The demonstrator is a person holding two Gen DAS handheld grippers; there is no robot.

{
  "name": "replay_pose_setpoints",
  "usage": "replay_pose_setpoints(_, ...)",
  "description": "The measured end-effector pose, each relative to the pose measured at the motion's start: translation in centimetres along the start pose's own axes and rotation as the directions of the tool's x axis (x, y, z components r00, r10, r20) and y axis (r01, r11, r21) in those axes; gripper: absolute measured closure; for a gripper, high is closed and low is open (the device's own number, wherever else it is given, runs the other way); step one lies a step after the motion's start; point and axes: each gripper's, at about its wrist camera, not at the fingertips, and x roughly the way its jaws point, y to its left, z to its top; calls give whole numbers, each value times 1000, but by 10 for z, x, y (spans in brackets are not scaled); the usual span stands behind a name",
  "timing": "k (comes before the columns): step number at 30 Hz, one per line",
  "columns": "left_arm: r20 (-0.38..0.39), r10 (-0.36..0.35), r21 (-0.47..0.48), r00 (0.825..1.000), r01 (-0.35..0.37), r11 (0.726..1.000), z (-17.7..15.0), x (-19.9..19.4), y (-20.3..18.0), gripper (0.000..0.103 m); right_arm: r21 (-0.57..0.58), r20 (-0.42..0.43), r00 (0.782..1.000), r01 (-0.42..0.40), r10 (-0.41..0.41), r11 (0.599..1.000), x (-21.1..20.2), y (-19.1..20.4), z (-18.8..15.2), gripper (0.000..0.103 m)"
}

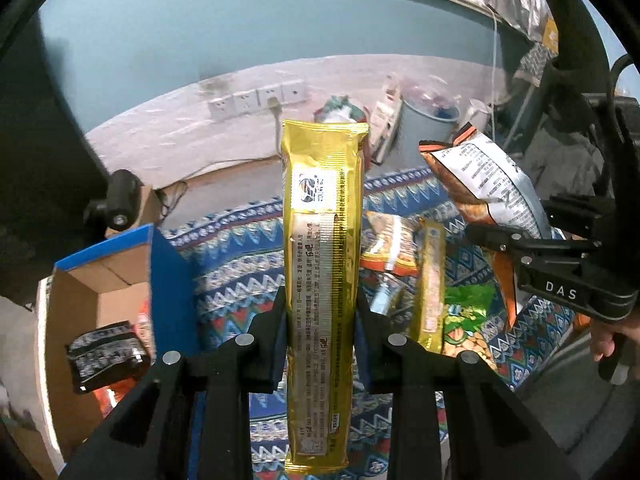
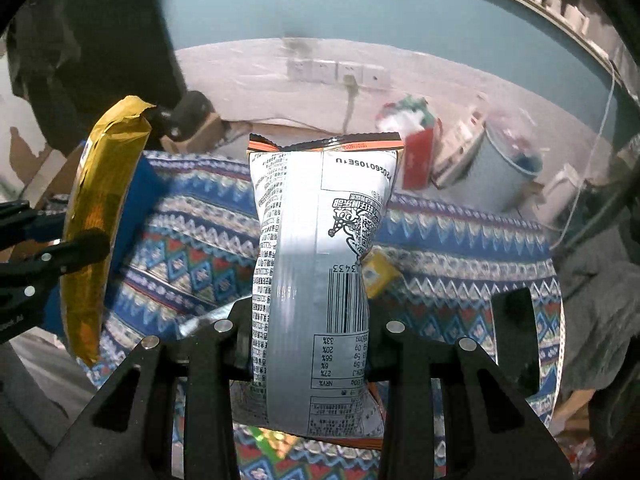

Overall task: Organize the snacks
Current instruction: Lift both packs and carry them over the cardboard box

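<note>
The left gripper (image 1: 320,336) clamped a gold packet (image 1: 322,260) and the right gripper (image 2: 310,344) a silver bag (image 2: 316,264) above the patterned cloth (image 2: 460,232); the cardboard box (image 1: 100,280) likely came next.

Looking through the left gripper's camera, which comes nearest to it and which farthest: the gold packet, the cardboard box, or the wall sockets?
1. Gold packet: clamped in the left gripper.
2. Cardboard box: lower left, on the patterned cloth.
3. Wall sockets: far back on the wall.
</note>
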Motion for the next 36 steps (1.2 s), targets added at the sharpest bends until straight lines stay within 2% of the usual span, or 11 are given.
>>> replay_pose_setpoints(9, 45, 40, -69, 998, -37, 997, -6, -22, 40, 75, -58, 29, 997, -66, 68, 996, -1, 46, 27, 69)
replay_pose_setpoints(18, 96, 93, -147, 991, -78, 986, -15, -48, 84, 75, -112, 22, 992, -119, 122, 987, 9, 91, 49, 69)
replay_pose_setpoints(28, 112, 184, -248, 976, -152, 957, -32, -68, 143, 75, -169, 17, 984, -172, 178, 970, 20, 143, 70, 69)
replay_pose_setpoints(36, 81, 236, -322, 968, -199, 926, -53, -70, 186, 75, -214, 8, 975, -215, 222, 953, 32, 191, 85, 69)
